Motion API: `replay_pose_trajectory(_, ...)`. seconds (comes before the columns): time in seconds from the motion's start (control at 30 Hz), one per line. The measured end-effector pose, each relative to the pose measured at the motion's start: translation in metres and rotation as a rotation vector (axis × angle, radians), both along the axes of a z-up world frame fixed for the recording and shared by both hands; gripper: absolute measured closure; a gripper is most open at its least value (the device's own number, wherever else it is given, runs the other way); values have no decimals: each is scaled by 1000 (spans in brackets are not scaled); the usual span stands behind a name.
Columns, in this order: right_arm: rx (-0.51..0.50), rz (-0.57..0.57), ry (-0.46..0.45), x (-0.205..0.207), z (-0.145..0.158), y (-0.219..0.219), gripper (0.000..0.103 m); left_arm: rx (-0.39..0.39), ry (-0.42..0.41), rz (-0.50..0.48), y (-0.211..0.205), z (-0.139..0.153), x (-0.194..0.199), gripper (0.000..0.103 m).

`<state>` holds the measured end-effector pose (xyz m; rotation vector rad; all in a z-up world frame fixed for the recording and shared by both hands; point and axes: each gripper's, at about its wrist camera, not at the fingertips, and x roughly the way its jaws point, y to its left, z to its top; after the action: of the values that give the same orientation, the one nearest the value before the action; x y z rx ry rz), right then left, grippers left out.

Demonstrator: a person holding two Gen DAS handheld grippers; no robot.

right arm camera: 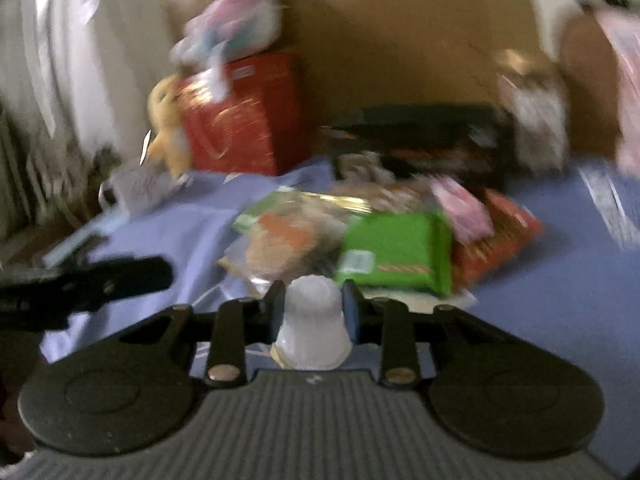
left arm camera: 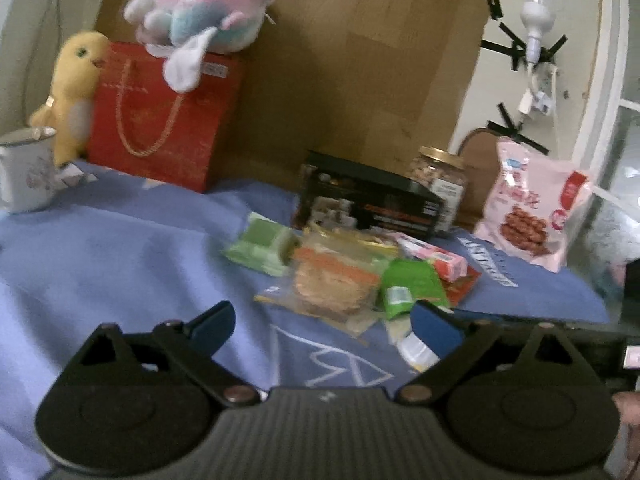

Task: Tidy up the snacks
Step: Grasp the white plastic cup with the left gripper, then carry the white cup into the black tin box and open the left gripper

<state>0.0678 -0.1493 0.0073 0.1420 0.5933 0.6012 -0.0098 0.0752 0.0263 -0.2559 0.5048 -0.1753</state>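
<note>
A pile of snacks lies on the blue cloth [left arm camera: 120,248]: a clear cracker bag [left arm camera: 332,280], a green packet [left arm camera: 412,284], a pale green pack [left arm camera: 260,248], a pink box [left arm camera: 436,258], a black box [left arm camera: 372,196], a nut jar [left arm camera: 442,176] and a pink snack bag [left arm camera: 532,208]. My left gripper [left arm camera: 324,324] is open and empty, just in front of the pile. My right gripper [right arm camera: 314,304] is shut on a small white jelly cup [right arm camera: 314,324], held before the green packet [right arm camera: 396,252]. The cup also shows in the left wrist view [left arm camera: 418,350].
A red gift bag [left arm camera: 164,116] with a pastel plush [left arm camera: 200,20] on top stands at the back left, beside a yellow chick plush [left arm camera: 74,92] and a white mug [left arm camera: 26,168]. Cardboard [left arm camera: 360,60] backs the table. The right wrist view is motion-blurred.
</note>
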Motion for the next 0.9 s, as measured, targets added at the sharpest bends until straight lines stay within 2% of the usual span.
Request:
replay_pose_trajectory(0.07,92,-39,58,-2,-2,-29,69,-47,18,-52,-3,0,6,12)
replay_pose_trajectory(0.1,129,-58,81,-5,-4,-42,65,-77,30,-83,-5,0,10,13)
replay_pose_trajectory(0.13,164,-83,102,-10,-6,-56,56,-111,44,-116,-8,-1,15,15)
replay_pose_trajectory(0.17,176,-96,111,-15,-7,-64,54,-148,60,-148,-11,-2,20,18)
replay_pose_trajectory(0.2,176,-98,115,-20,-7,-69,50,-188,78,-182,-14,-3,25,20)
replay_pose_trajectory(0.27,153,-93,110,-30,-5,-74,50,-261,117,-248,-24,-6,36,28)
replay_pose_trajectory(0.37,89,-80,85,-40,-4,-76,48,-305,163,-312,-41,-11,46,35)
replay_pose_trajectory(0.43,32,-79,70,-47,-6,-77,48,-310,199,-344,-52,-15,52,40)
replay_pose_trajectory(0.57,10,-31,67,-44,-12,-82,48,-312,254,-383,-71,-21,59,49)
replay_pose_trajectory(0.63,-23,-9,63,-39,-14,-76,48,-304,268,-398,-78,-23,60,50)
replay_pose_trajectory(0.7,-71,10,37,-40,-15,-69,48,-285,274,-411,-84,-23,59,51)
replay_pose_trajectory(0.77,-127,33,4,-42,-15,-61,48,-261,296,-434,-92,-25,60,65)
replay_pose_trajectory(0.83,-174,45,-26,-44,-17,-55,52,-222,298,-432,-97,-27,57,72)
replay_pose_trajectory(0.9,-232,46,-69,-48,-18,-49,53,-189,288,-428,-97,-24,56,72)
